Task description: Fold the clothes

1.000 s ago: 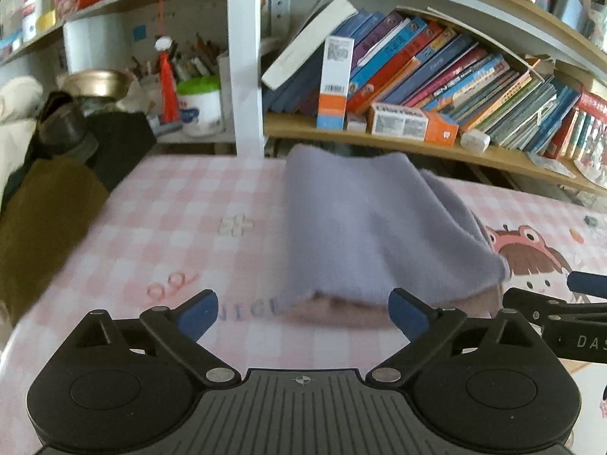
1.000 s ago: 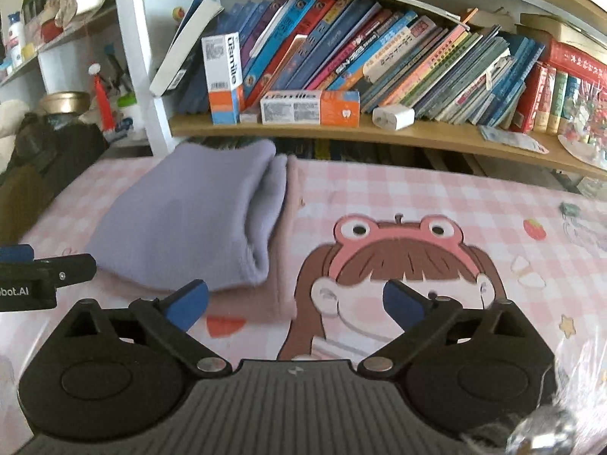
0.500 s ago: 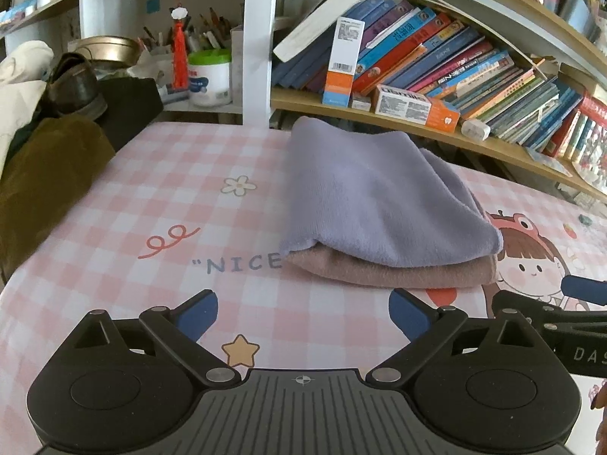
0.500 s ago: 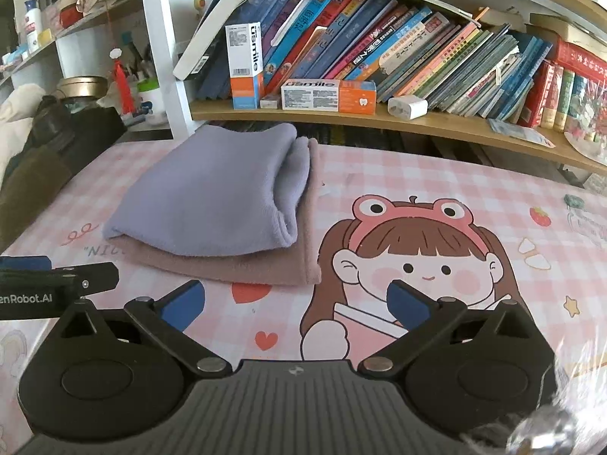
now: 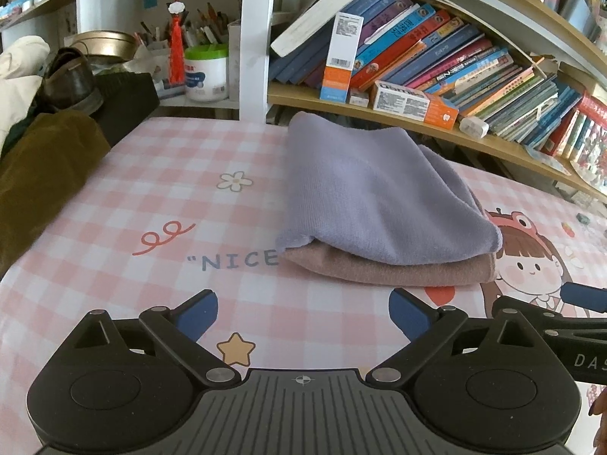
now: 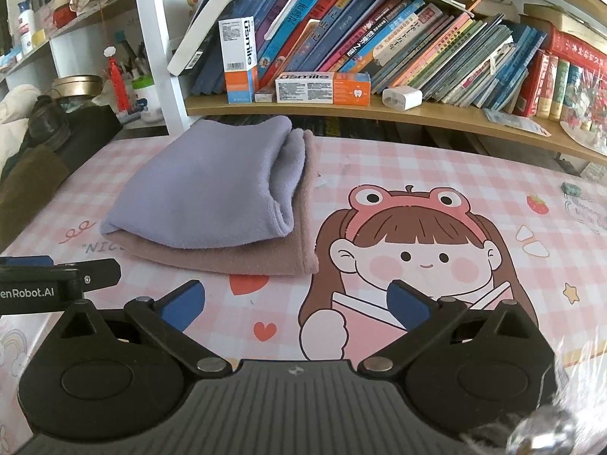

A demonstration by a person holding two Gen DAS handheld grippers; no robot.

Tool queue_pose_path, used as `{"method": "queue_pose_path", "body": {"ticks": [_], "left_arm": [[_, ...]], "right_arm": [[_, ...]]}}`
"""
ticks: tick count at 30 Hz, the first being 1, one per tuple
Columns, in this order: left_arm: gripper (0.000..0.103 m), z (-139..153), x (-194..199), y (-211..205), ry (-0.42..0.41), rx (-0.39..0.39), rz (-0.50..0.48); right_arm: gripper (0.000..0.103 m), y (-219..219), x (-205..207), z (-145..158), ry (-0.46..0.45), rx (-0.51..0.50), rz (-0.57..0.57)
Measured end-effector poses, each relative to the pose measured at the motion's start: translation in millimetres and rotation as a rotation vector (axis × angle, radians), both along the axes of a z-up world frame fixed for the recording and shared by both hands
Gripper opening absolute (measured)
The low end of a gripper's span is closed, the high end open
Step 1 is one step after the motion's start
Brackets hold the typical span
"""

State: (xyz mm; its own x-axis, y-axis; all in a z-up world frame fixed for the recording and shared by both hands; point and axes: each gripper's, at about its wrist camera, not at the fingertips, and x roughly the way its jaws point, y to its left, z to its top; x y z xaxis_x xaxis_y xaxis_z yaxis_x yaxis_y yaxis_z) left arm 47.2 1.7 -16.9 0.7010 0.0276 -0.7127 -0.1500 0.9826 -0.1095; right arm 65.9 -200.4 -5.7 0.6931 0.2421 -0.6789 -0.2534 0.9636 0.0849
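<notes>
A folded lilac cloth lies on top of a folded dusty-pink cloth on the pink checked table cover. My left gripper is open, held back from the stack's near edge, nothing between its blue pads. My right gripper is open too, in front and to the right of the stack, over the cartoon girl print. Each gripper's tip shows at the side of the other's view.
Behind the table a bookshelf holds leaning books and toothpaste boxes. At the left edge lie a brown garment, a dark shoe and a white tub.
Both grippers have drawn back and up from the stack, so the folded cloths now sit farther away in both views. Neither cloth has moved.
</notes>
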Motion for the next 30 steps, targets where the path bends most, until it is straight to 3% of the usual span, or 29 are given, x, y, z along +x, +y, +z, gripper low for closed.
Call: {"method": "queue_pose_path", "body": {"ticks": [26,30], "left_arm": [[0.099,2.6,-1.8,-6.7,0.004,0.029,-0.007],[0.103,1.5,-1.0,-7.7,0.007,0.039,-0.007]], "right_arm": [[0.103,-4.9,-2.1,0.8,0.001,0.014,-0.012],[0.103,-4.3,-1.4,-0.2,0.009,0.013,-0.012]]}}
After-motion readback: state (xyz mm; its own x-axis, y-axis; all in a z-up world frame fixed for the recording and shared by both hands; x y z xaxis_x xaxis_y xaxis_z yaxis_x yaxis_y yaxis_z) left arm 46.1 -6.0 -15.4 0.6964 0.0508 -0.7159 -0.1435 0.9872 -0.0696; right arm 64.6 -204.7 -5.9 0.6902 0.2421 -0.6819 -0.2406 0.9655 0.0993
